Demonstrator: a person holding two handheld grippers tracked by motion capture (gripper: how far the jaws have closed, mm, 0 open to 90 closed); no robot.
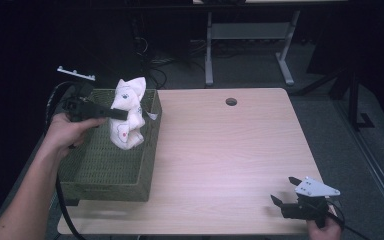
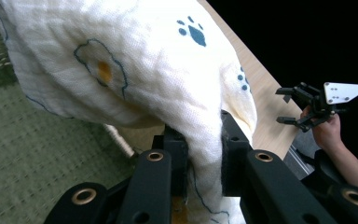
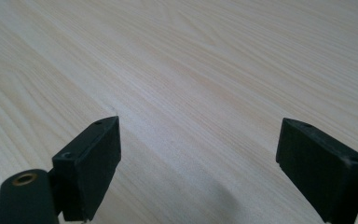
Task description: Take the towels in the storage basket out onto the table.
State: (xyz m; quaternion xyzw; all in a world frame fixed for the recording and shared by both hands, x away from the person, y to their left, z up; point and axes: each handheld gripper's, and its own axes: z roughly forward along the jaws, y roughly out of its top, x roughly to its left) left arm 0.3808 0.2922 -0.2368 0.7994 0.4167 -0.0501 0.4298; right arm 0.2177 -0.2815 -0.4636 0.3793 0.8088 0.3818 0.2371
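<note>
No readable writing or brand shows on anything here. There is one cloth [image 1: 128,112], white with small blue paw prints, blue-outlined flower shapes and an orange spot; in the high view a red mark also shows on it. There is one green woven basket [image 1: 105,172], standing at the left edge of the surface [image 1: 230,160]. The cloth hangs above the basket, bunched up. The left tongs [image 1: 122,114] are closed on a fold of the cloth, with the fabric pressed between both jaws. The right tongs [image 1: 286,190] stand wide with nothing between them, at the near right corner of the surface, well apart from the basket. One round hole [image 1: 231,102] is in the surface near its far edge.
</note>
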